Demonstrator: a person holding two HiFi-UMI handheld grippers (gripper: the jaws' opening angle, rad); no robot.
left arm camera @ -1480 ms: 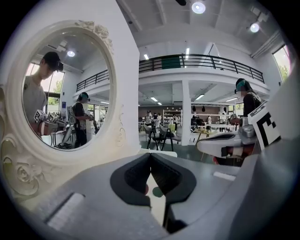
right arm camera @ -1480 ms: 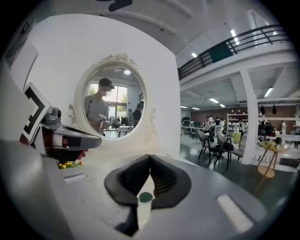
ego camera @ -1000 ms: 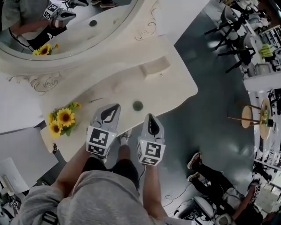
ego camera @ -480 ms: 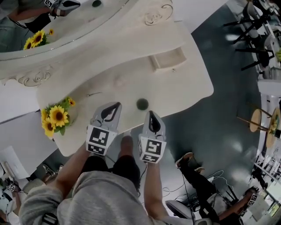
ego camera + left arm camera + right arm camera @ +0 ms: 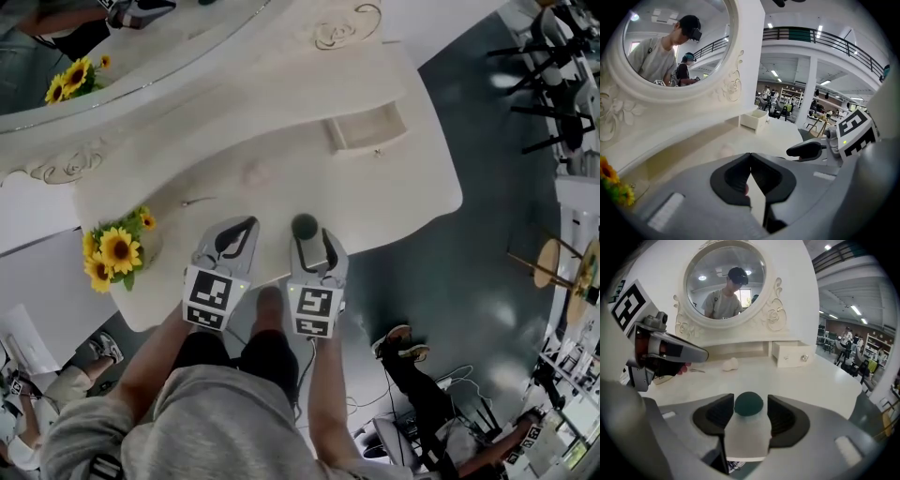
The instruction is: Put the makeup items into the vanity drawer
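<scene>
As right gripper (image 5: 750,400) just opened, round dark-green ball (image 5: 749,406) between jaws; left gripper (image 5: 750,155) closed.

Both forearms reach out from the person's body, bare below grey sleeves, the left forearm (image 5: 155,361) angled toward one o'clock and the right forearm (image 5: 323,403) running nearly straight to twelve. Each hand grips its tool low and tipped downward. The left gripper (image 5: 247,230) lies at nine o'clock of the other, close beside it but not touching, its jaws pressed together at the tips with nothing in them. The right gripper (image 5: 317,246) has just been opening its jaws; they stand wide apart, with a dark green round thing (image 5: 748,403) between the pads, which do not press on it.
</scene>
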